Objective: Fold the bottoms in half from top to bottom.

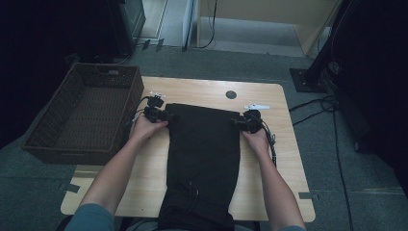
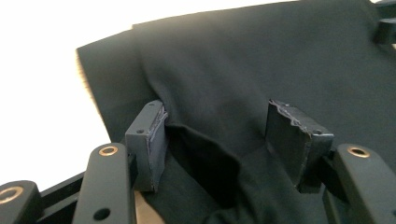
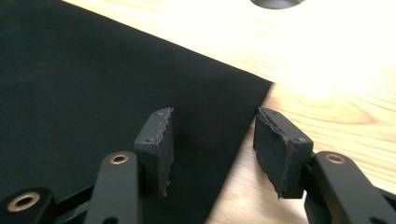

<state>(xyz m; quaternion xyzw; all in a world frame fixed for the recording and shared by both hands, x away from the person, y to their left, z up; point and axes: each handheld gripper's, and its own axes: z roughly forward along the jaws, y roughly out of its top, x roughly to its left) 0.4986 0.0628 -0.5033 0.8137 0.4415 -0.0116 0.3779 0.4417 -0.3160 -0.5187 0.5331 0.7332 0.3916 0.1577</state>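
The black trousers (image 1: 202, 159) are lying flat on the wooden table (image 1: 284, 163), legs stretching away from the person and the waist hanging over the near edge. Their far end is sitting between the two grippers.

The left gripper (image 1: 166, 115) is resting at the far left corner of the cloth. In the left gripper view (image 2: 224, 140) its jaws are standing spread, with a raised fold of the fabric lying between them and the pads not pressing on it.

The right gripper (image 1: 243, 122) is sitting at the far right corner. In the right gripper view (image 3: 210, 149) its jaws are also standing apart, straddling the cloth's edge: one pad (image 3: 159, 140) is over the fabric, the other (image 3: 280, 149) over bare wood.

Beyond the left gripper, a brown wicker basket (image 1: 43, 130) is standing beside the table.
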